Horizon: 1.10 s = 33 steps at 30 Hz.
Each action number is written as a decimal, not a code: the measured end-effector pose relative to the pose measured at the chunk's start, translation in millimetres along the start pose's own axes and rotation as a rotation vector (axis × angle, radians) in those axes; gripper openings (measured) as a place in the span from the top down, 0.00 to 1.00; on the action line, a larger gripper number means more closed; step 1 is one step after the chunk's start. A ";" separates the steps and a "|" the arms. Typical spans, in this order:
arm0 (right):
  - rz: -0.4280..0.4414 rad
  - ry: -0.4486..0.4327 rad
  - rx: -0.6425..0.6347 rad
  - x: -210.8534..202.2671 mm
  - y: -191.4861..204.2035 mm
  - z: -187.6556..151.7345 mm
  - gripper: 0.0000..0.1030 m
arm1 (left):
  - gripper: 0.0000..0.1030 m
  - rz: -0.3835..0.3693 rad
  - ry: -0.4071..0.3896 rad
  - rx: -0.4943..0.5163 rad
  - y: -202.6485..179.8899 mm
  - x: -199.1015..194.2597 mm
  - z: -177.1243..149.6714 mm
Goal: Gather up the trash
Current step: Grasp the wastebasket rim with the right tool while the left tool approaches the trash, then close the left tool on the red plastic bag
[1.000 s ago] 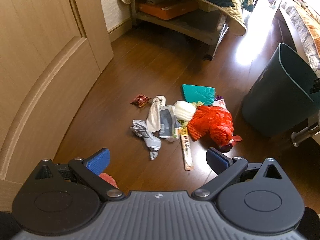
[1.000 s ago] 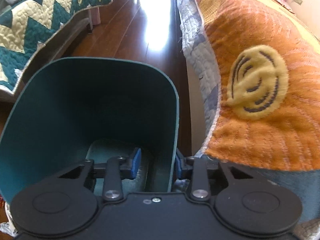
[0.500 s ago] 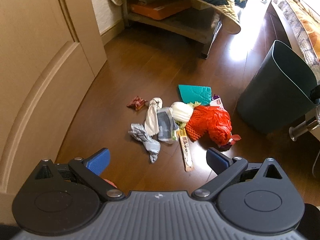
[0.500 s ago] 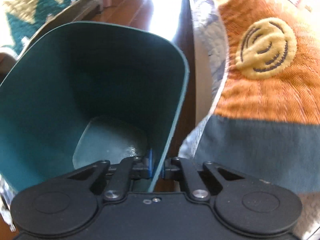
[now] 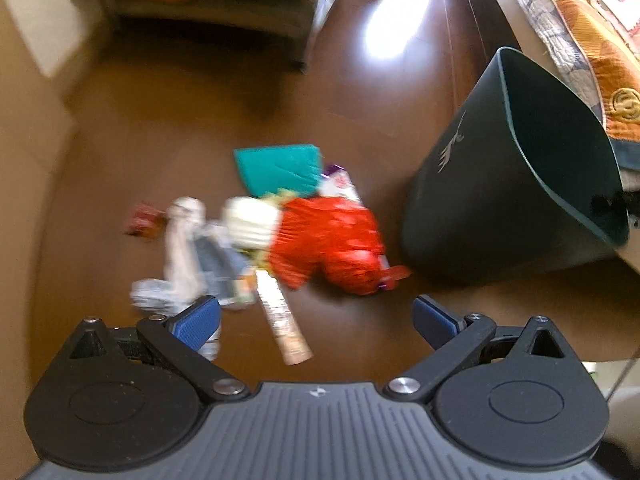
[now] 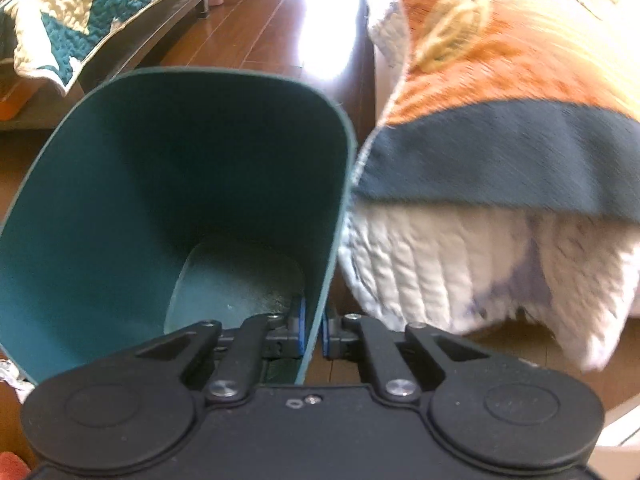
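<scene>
A pile of trash lies on the brown wood floor: a red net bag (image 5: 332, 244), a teal paper (image 5: 280, 168), a white wad (image 5: 252, 224), grey and white wrappers (image 5: 188, 256), a long snack stick wrapper (image 5: 282, 320) and a small dark red wrapper (image 5: 142, 220). My left gripper (image 5: 316, 320) is open and empty, just above the near edge of the pile. The dark green trash bin (image 5: 508, 184) stands tilted to the right of the pile. My right gripper (image 6: 314, 332) is shut on the bin's rim (image 6: 320, 300); the bin's inside (image 6: 180, 200) looks empty.
A bed with an orange and grey quilt (image 6: 500, 100) is right of the bin. A low table draped in a teal zigzag quilt (image 6: 80, 12) stands at the back. A wooden door (image 5: 24, 120) is on the left.
My right gripper closed on the bin's rim and tilted the bin toward the pile. My left gripper moved forward and closer to the trash.
</scene>
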State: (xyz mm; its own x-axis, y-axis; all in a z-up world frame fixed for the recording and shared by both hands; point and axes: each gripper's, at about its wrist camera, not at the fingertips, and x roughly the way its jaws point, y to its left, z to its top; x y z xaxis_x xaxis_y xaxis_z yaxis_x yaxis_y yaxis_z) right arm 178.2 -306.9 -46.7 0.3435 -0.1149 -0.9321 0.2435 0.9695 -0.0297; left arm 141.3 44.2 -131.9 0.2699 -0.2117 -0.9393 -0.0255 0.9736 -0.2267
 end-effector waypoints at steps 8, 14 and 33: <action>-0.002 0.020 -0.029 -29.0 -6.6 -30.1 0.96 | 0.00 -0.034 0.073 0.037 -13.0 112.2 25.3; 0.034 0.029 -0.026 -33.5 -0.3 -52.9 0.93 | 0.00 -0.069 0.126 0.024 -9.9 156.4 37.4; 0.088 0.107 0.095 9.0 16.4 -60.9 0.62 | 0.20 -0.034 0.217 0.064 -17.3 218.0 26.8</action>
State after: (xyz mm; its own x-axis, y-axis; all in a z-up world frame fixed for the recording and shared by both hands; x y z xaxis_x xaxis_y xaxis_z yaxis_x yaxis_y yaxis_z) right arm 130.0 -278.8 -77.6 0.2700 -0.0013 -0.9629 0.3034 0.9492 0.0838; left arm 226.3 -16.5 -325.8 0.0561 -0.2514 -0.9663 0.0430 0.9675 -0.2492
